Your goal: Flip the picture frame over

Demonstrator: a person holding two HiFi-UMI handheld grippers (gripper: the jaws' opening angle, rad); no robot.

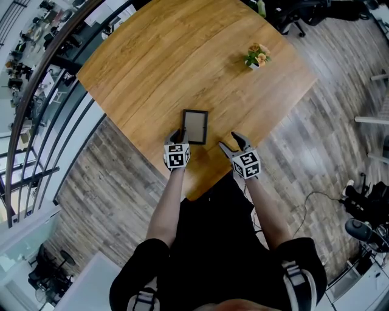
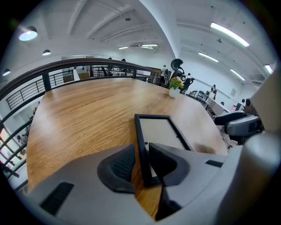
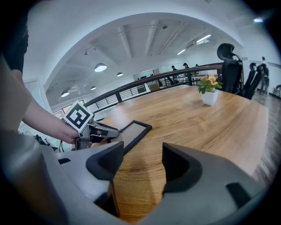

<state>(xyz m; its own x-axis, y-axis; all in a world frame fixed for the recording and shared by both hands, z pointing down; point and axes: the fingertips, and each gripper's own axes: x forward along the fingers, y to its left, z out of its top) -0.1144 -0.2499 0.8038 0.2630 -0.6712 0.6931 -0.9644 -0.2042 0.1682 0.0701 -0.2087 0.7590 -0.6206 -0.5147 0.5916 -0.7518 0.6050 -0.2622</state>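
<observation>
A black picture frame [image 1: 195, 126] with a pale panel lies flat on the wooden table [image 1: 152, 61], near its front corner. My left gripper [image 1: 180, 135] sits at the frame's near left corner. In the left gripper view the frame's [image 2: 160, 132] left rail stands between the jaws of that gripper [image 2: 141, 162]; the right jaw is against it, and a sliver of wood shows beside the left pad. My right gripper [image 1: 233, 141] hovers open to the right of the frame, with only bare table between its jaws [image 3: 140, 165]. From there the frame [image 3: 131, 132] and the left gripper [image 3: 94, 134] show at left.
A small white pot of orange flowers [image 1: 256, 56] stands at the far right of the table. The table's front corner [image 1: 189, 195] is just below the grippers. A dark railing [image 1: 36, 91] runs along the left, and office chairs [image 1: 298, 15] stand beyond the table.
</observation>
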